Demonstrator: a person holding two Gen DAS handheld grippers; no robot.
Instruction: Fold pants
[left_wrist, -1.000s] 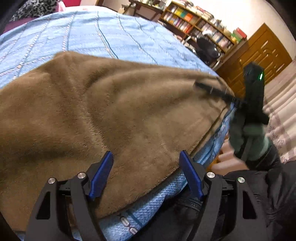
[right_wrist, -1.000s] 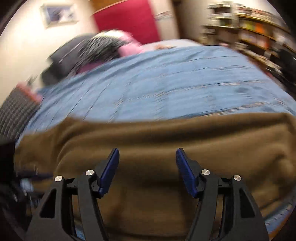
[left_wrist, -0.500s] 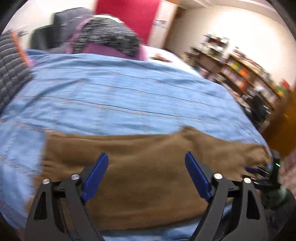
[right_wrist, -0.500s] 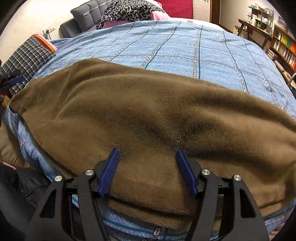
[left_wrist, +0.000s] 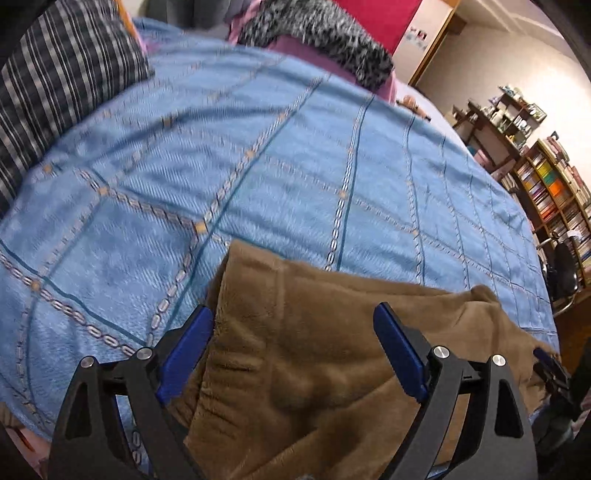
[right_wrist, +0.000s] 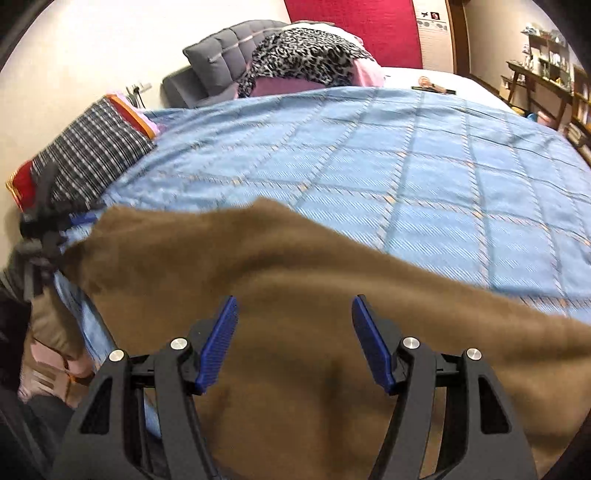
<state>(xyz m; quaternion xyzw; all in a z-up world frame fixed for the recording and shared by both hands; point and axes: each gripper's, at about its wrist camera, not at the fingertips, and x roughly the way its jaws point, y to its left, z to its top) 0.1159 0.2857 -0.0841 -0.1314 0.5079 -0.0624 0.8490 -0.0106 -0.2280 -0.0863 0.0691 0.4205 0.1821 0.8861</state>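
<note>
Nearest in the left wrist view, the left gripper (left_wrist: 291, 354) hangs over one end of the brown fleece pants (left_wrist: 314, 362); its blue fingers (left_wrist: 186, 350) are spread wide with nothing pinched, having just opened further, and only loose plush cloth lies below the gap. A second ago this gripper looked across the broad middle of the pants; now it sits at their end, where gathered ridges suggest a waistband. In the right wrist view, the right gripper (right_wrist: 293, 343) hovers above the middle of the pants (right_wrist: 314, 295), fingers apart and empty. The pants lie lengthwise along the near edge of the blue checked bedspread (left_wrist: 295, 166). Judged from this, both grippers have let go and are taking new positions, so a fresh grasp at the ends probably comes next. Further back, a black-and-white plaid pillow (right_wrist: 92, 155) lies at the left, a leopard-print throw (right_wrist: 306, 55) near the headboard, and bookshelves (left_wrist: 554, 192) at the right
</note>
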